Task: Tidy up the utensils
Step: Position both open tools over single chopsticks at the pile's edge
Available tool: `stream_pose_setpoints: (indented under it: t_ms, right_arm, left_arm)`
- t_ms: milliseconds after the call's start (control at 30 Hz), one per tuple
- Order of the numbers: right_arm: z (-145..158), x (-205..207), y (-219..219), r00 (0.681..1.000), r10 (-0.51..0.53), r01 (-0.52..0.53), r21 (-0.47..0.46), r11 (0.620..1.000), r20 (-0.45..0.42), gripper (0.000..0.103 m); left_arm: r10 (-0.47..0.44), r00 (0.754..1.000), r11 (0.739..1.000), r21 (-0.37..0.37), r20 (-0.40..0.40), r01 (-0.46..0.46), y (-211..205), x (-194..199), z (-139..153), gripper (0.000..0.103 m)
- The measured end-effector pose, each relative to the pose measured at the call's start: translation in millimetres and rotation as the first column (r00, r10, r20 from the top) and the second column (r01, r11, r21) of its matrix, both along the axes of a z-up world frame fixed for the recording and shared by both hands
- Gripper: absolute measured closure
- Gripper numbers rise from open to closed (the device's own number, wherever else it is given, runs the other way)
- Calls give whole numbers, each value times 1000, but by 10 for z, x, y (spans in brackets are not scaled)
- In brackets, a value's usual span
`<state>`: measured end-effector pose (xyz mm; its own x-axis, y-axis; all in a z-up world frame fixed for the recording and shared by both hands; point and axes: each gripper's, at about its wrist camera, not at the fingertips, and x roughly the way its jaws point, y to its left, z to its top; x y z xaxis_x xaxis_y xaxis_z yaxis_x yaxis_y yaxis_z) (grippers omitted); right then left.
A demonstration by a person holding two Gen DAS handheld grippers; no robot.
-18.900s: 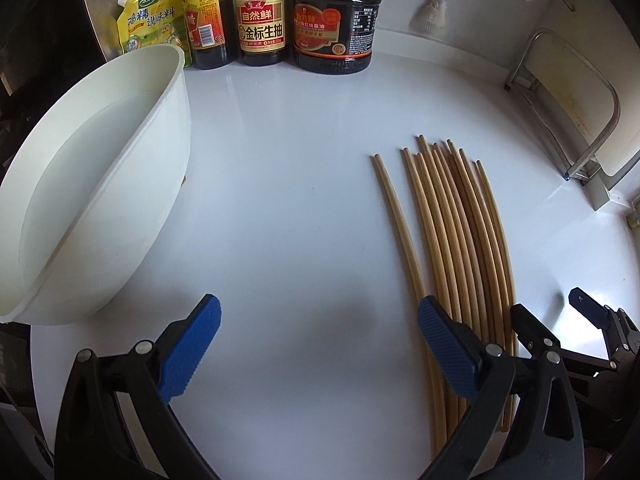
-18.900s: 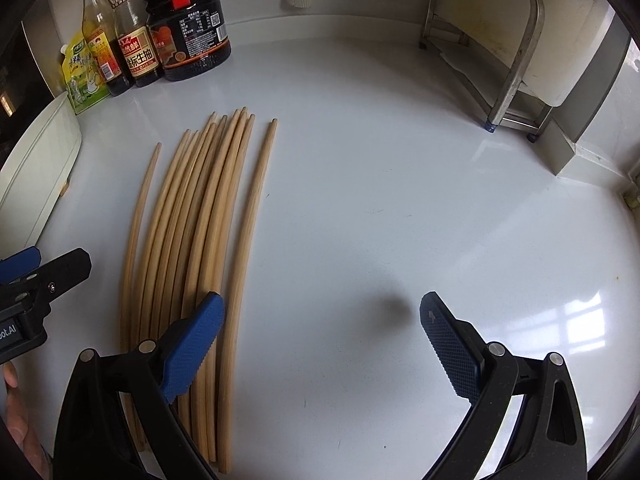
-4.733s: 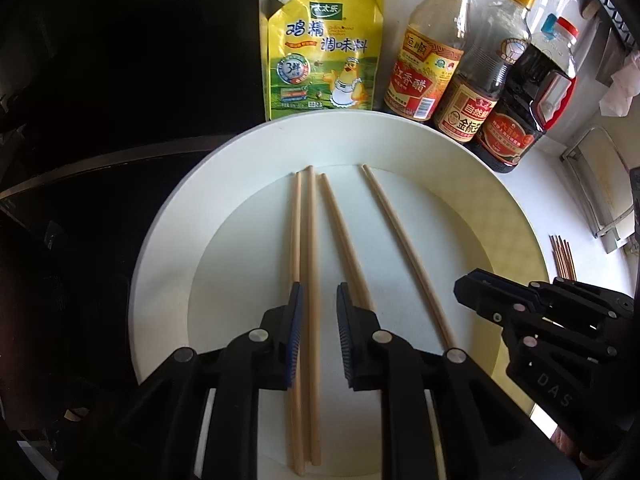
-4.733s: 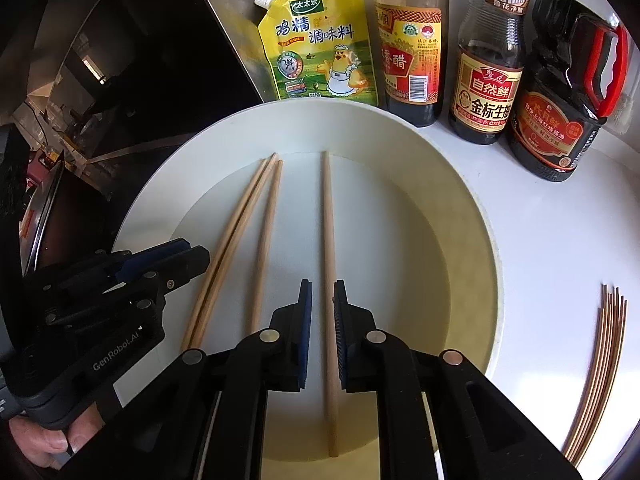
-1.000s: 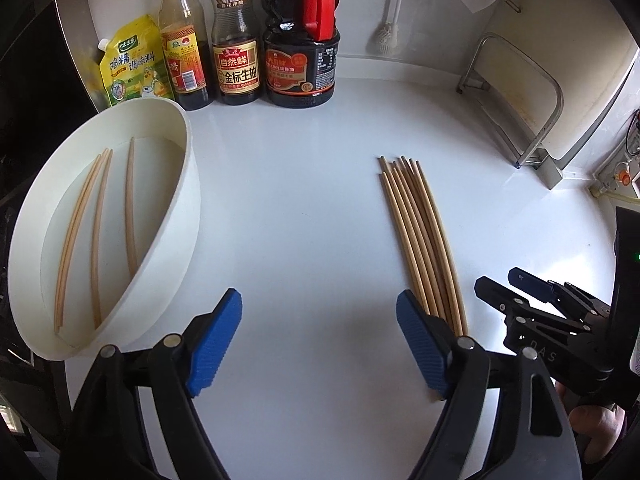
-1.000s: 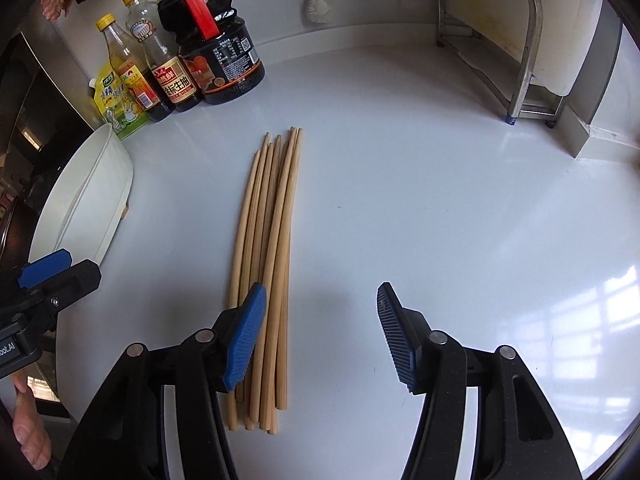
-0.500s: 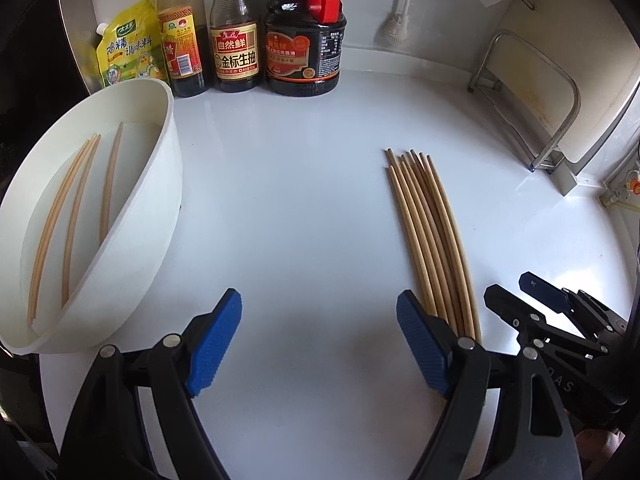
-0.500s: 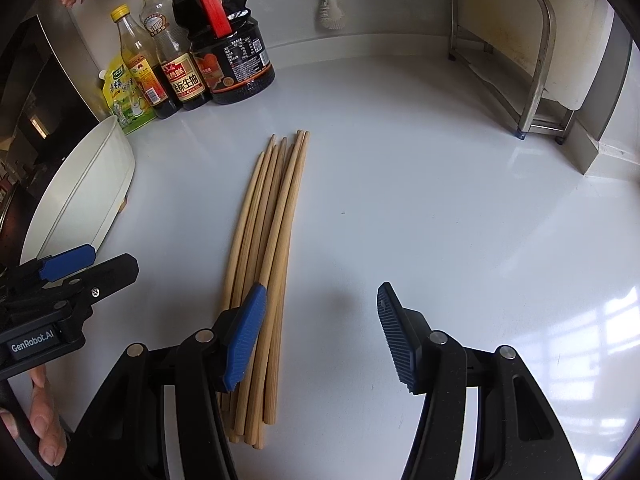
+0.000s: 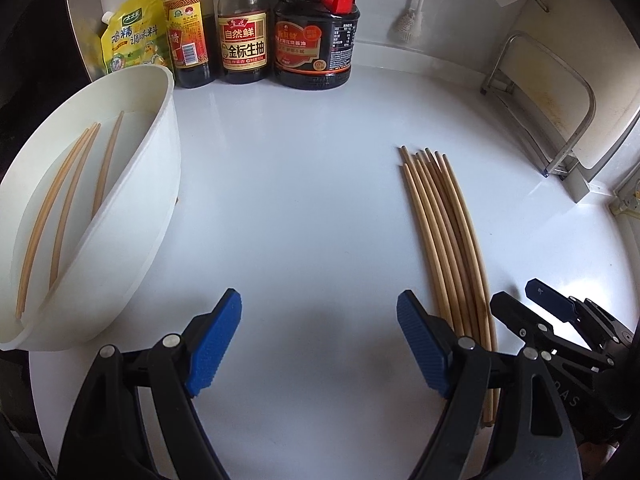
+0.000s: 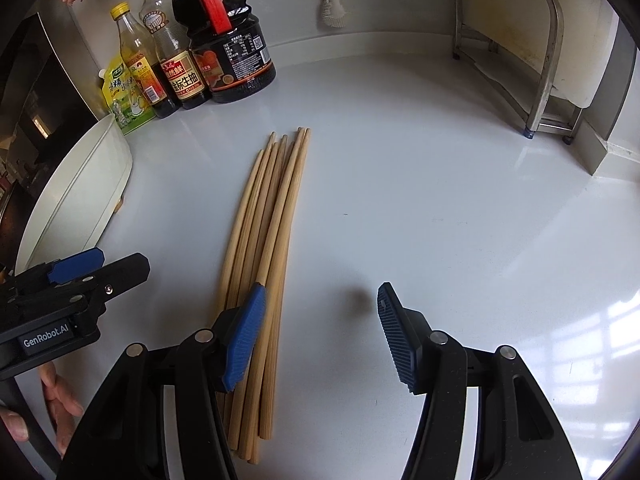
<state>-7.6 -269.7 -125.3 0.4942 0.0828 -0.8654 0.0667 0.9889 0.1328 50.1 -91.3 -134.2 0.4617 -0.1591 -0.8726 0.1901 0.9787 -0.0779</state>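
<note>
While both pairs of jaws stand open and empty, we hover our left gripper [image 9: 319, 338] over bare surface [image 9: 304, 208] and our right gripper [image 10: 320, 334] beside the chopstick bundle [image 10: 264, 248], which lies mid-surface with its thick ends toward us. Three chopsticks [image 9: 64, 200] already lie in the white bowl [image 9: 160, 128] at the left edge.

We judge the main risk to be a messy pick: the sticks lie touching one another, so closing on one may drag or roll its neighbours, or catch two at once. A tilted grip could also let a stick swing.

Only the left wrist view shows the bowl's contents; the right wrist view shows only its outer wall [image 10: 80, 196], plus a hand [image 10: 56, 412] on the left gripper's handle.
</note>
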Motion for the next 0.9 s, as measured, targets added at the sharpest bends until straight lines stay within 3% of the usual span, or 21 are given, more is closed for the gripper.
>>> stream_pose_setpoints:
  t_ms: [333, 567, 900]
  right_arm:
    - [-8, 15, 48, 1000, 12, -12, -25, 1000, -3, 47]
    - [-3, -3, 79, 1000, 23, -23, -47, 999, -13, 47]
    - [-12, -39, -45, 1000, -2, 1, -77, 997, -18, 47]
  left_arm:
    - [28, 1000, 1000, 3, 3, -28, 39, 30, -37, 16]
    - [21, 999, 998, 55, 38, -23, 4, 16, -6, 10]
    - [-6, 1000, 1000, -26, -21, 5, -85, -15, -98, 9]
